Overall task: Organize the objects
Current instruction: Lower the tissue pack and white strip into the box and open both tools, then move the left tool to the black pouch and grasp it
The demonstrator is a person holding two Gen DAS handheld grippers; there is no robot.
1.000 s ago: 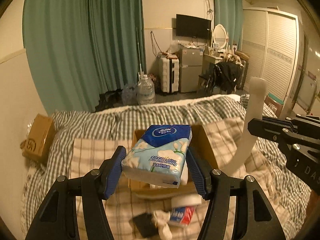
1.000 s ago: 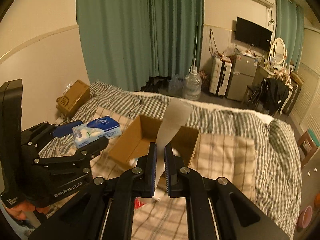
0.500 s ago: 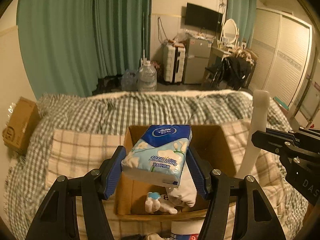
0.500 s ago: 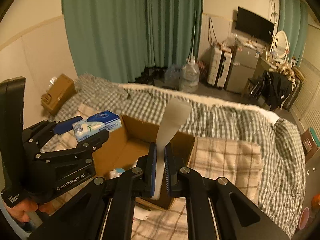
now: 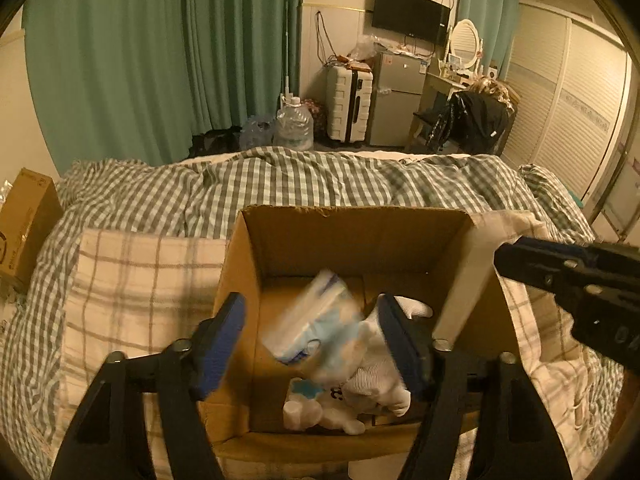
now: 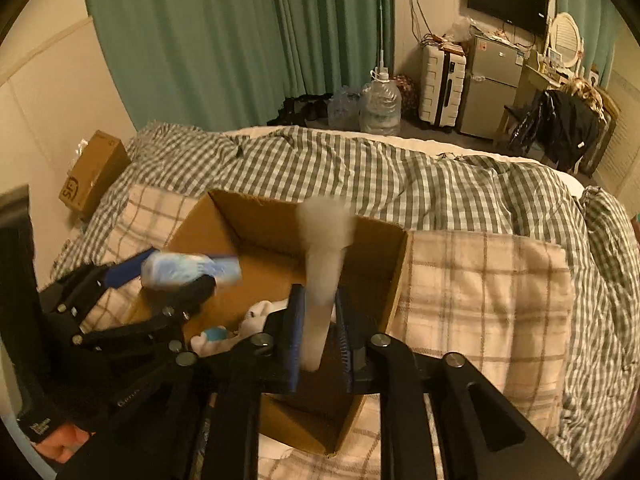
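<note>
as both jaws open, tissue pack (image 5: 316, 320) drops into cardboard box (image 5: 352, 240).

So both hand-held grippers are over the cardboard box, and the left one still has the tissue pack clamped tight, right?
Not clamped. In the left wrist view the left hand-held gripper is opening, its pads clear of the tissue pack, which is dropping blurred into the cardboard box. Both are over the box.

Tissue pack (image 5: 316, 320) released, now box-bound (image 5: 352, 236).
</note>
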